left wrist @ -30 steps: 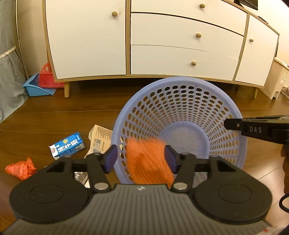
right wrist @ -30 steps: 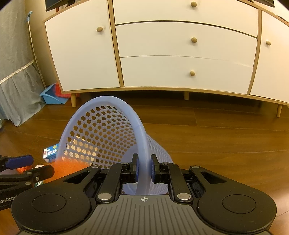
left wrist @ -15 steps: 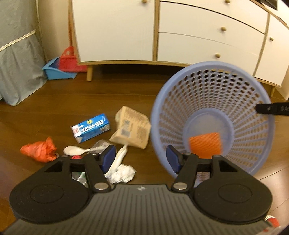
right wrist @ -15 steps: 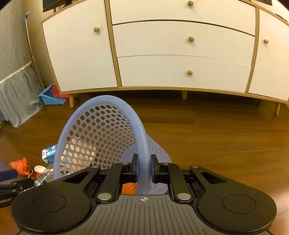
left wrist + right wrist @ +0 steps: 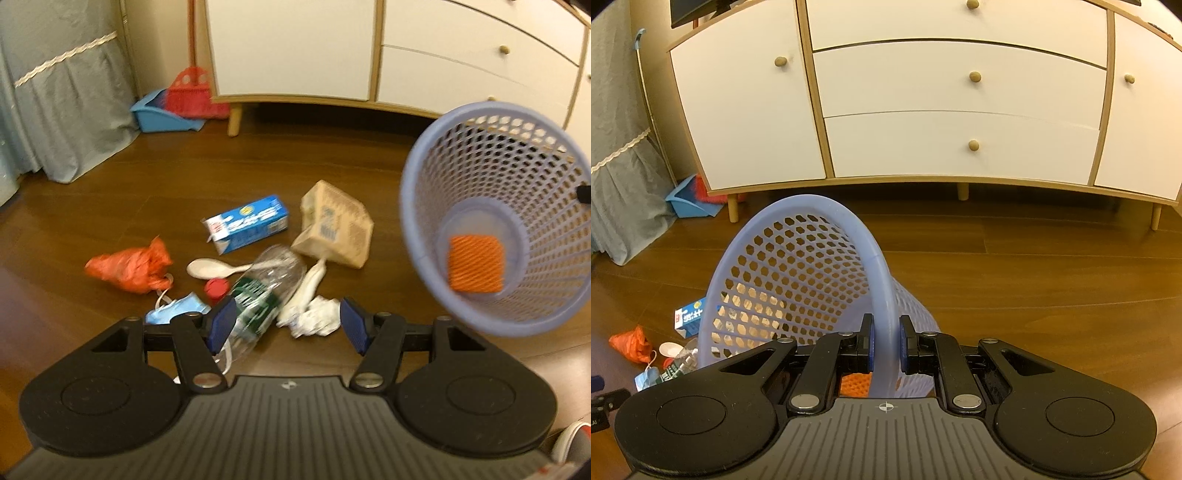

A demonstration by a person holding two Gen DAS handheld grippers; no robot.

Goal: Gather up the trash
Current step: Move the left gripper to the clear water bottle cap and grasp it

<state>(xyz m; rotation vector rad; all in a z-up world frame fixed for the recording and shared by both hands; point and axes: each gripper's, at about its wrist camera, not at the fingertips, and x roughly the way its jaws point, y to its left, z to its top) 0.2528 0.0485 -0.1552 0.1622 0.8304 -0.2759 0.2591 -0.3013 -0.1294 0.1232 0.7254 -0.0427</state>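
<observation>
Lavender plastic basket (image 5: 798, 273), hexagon-perforated wall, thick smooth rim, tipped over so its mouth faces the litter. Right gripper (image 5: 885, 343) fingers clenched on the rim, one blue pad inside the wall and one outside. Inside on the basket floor: one orange mesh pad (image 5: 475, 264), square, ribbed.

Left gripper (image 5: 288, 320) fingers spread wide, holding nothing, hanging above the litter on the dark wood floor (image 5: 110, 206).

Litter, left to right: crumpled orange plastic bag (image 5: 129, 266); white plastic spoon (image 5: 210, 268); red bottle cap (image 5: 217, 287); light-blue face mask (image 5: 173, 313) with white loop; clear crushed bottle (image 5: 264, 291), dark green label, print unreadable; blue-and-white milk carton (image 5: 247, 229), writing blurred; tan paper bag (image 5: 336, 230), printed panels, not legible; crumpled white tissue (image 5: 314, 314) just beside the bottle.

Behind: white sideboard (image 5: 923, 92), wood trim, round knobs; blue dustpan (image 5: 162, 114) with red brush (image 5: 194, 92) by its leg; grey fabric skirt (image 5: 55, 92) at left.
</observation>
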